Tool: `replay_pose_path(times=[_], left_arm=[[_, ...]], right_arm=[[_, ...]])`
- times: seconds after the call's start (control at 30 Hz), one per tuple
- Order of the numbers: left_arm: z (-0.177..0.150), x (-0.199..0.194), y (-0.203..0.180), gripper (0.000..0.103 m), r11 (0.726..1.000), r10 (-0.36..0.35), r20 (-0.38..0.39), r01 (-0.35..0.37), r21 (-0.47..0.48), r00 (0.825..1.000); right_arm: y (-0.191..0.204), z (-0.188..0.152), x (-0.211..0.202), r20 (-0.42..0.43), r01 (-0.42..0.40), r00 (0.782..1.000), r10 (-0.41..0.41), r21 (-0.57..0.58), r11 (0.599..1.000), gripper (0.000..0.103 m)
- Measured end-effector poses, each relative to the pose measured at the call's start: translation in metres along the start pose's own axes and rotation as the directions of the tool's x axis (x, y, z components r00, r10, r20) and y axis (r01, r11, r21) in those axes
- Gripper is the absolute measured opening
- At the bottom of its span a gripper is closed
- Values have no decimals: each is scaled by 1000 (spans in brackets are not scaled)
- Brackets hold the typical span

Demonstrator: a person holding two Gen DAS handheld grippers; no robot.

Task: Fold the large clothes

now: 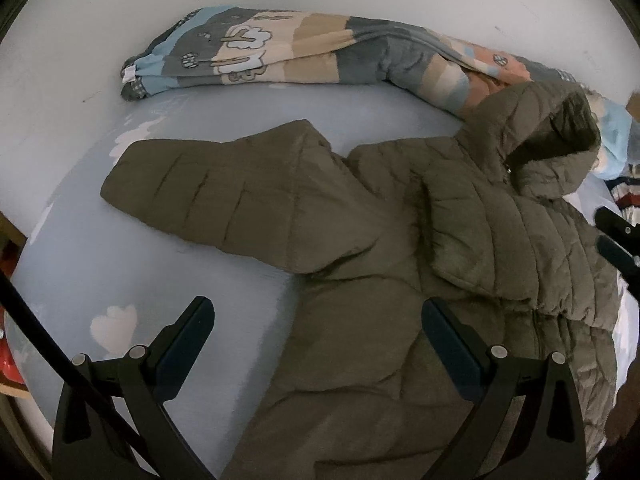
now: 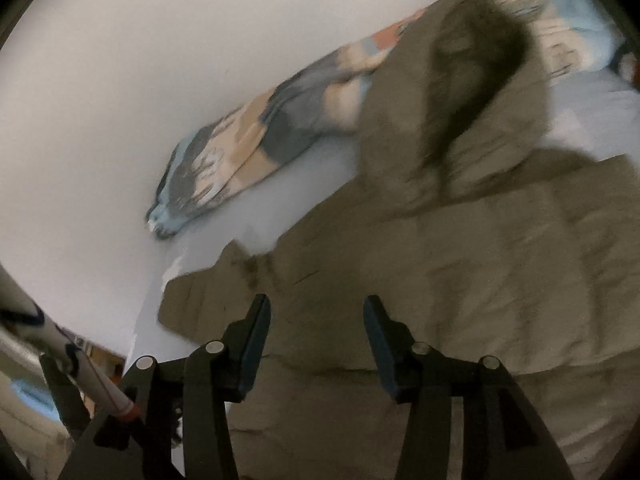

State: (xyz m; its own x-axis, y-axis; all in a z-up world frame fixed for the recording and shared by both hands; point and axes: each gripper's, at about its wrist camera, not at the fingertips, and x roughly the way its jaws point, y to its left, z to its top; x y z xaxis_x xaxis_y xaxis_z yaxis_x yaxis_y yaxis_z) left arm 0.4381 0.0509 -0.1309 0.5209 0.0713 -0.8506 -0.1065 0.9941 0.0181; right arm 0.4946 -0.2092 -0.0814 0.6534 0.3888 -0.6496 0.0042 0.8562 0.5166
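An olive quilted hooded jacket (image 1: 400, 248) lies face up on a pale blue bed sheet (image 1: 120, 264). One sleeve (image 1: 224, 196) stretches out to the left; the other is folded across the chest. The hood (image 1: 552, 136) stands at the upper right. My left gripper (image 1: 318, 308) hangs open over the jacket's lower left edge, nothing between its fingers. In the blurred right wrist view the jacket (image 2: 460, 264) fills the frame, hood (image 2: 472, 80) at the top. My right gripper (image 2: 316, 304) is open just above the jacket's body, its pads clear of the fabric. It also shows (image 1: 612, 236) at the left view's right edge.
A rolled patterned quilt (image 1: 300, 56) (image 2: 256, 136) in blue, grey and beige lies along the white wall (image 1: 120, 20) behind the jacket. More bedding and striped fabric (image 1: 624, 196) sit at the right edge. The bed's left edge drops off near wooden furniture (image 1: 8, 236).
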Motion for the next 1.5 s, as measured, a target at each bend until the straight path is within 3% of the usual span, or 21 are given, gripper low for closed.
replay_pose_path(times=[0.07,0.17,0.23,0.3,0.47,0.57,0.7,0.77,0.83,0.93,1.1,1.2,1.5], left_arm=[[0,1,-4,103,1000,4,0,-4,14,1000],[-2,3,-11,103,1000,9,-2,-9,26,1000],[-1,6,-14,103,999,10,-5,-10,32,1000],[-2,9,-19,103,999,13,-10,-12,43,1000],[-4,13,-25,103,998,12,-21,-10,64,1000],[-3,14,-24,103,998,15,-16,-14,60,1000],[-5,16,-23,103,999,8,-28,-7,40,1000],[-6,18,-23,103,999,13,-29,-12,36,999],[-7,18,-23,103,999,22,-25,-21,30,999],[-10,22,-26,103,999,22,-31,-21,38,999],[-13,31,-31,103,997,54,-27,-52,56,998],[-13,35,-32,103,999,33,-43,-32,34,999],[-19,32,-36,103,999,22,-47,-21,26,999]], right_arm=[[-28,5,-10,39,112,993,-114,31,993,56],[-75,5,-12,23,329,943,-331,80,941,56],[-98,1,-9,-8,402,915,-403,100,910,56],[-124,-7,7,-95,438,898,-429,121,891,56],[-130,-14,11,-102,410,912,-398,147,900,56],[-115,-19,-20,-49,344,939,-341,181,921,56],[-85,-49,-62,3,305,950,-311,189,934,61],[-73,-79,-79,53,300,948,-314,181,937,65],[-68,-97,-84,51,331,938,-344,175,927,67],[-61,-95,-72,29,299,952,-305,134,945,67],[-47,-97,-56,-3,299,954,-299,69,952,67],[-41,-101,-44,-48,302,953,-300,44,952,67],[-29,-99,-52,-12,312,950,-312,-5,950,71]])
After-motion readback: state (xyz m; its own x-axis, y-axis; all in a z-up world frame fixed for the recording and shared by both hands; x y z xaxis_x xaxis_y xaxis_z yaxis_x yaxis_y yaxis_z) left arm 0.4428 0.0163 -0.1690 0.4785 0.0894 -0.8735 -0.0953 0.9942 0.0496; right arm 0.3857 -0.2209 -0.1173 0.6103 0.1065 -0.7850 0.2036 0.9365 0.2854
